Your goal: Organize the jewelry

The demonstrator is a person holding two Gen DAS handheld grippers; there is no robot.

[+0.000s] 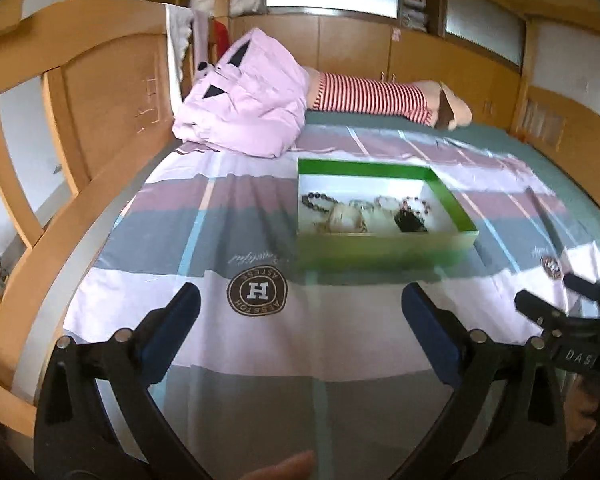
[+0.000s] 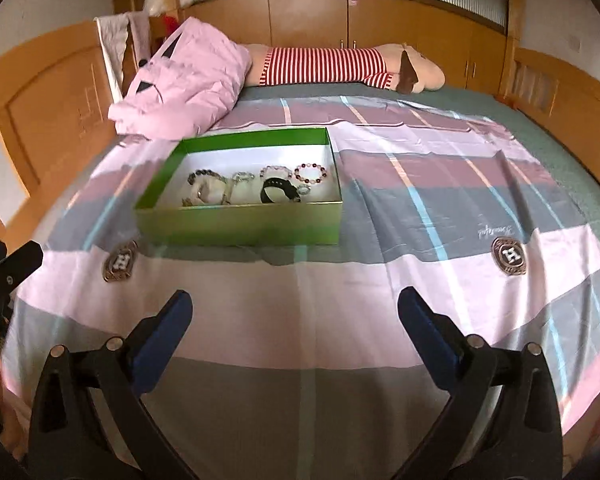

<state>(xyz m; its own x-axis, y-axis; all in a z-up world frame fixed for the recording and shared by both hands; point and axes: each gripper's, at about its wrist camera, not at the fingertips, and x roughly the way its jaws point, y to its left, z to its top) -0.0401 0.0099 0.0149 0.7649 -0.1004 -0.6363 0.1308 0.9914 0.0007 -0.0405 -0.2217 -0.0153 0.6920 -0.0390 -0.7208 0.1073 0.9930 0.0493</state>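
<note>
A green box with a white inside sits on the bed; it also shows in the right wrist view. Inside lie several bracelets: a dark bead one, a clear one, a pink bead one, a black band. In the left wrist view they show as a cluster. My left gripper is open and empty, near the bed's front, short of the box. My right gripper is open and empty, in front of the box and a little right of it.
A striped pink, grey and purple sheet covers the bed. A pink garment and a striped plush toy lie at the far end. A wooden headboard runs along the left. The right gripper shows at the left wrist view's right edge.
</note>
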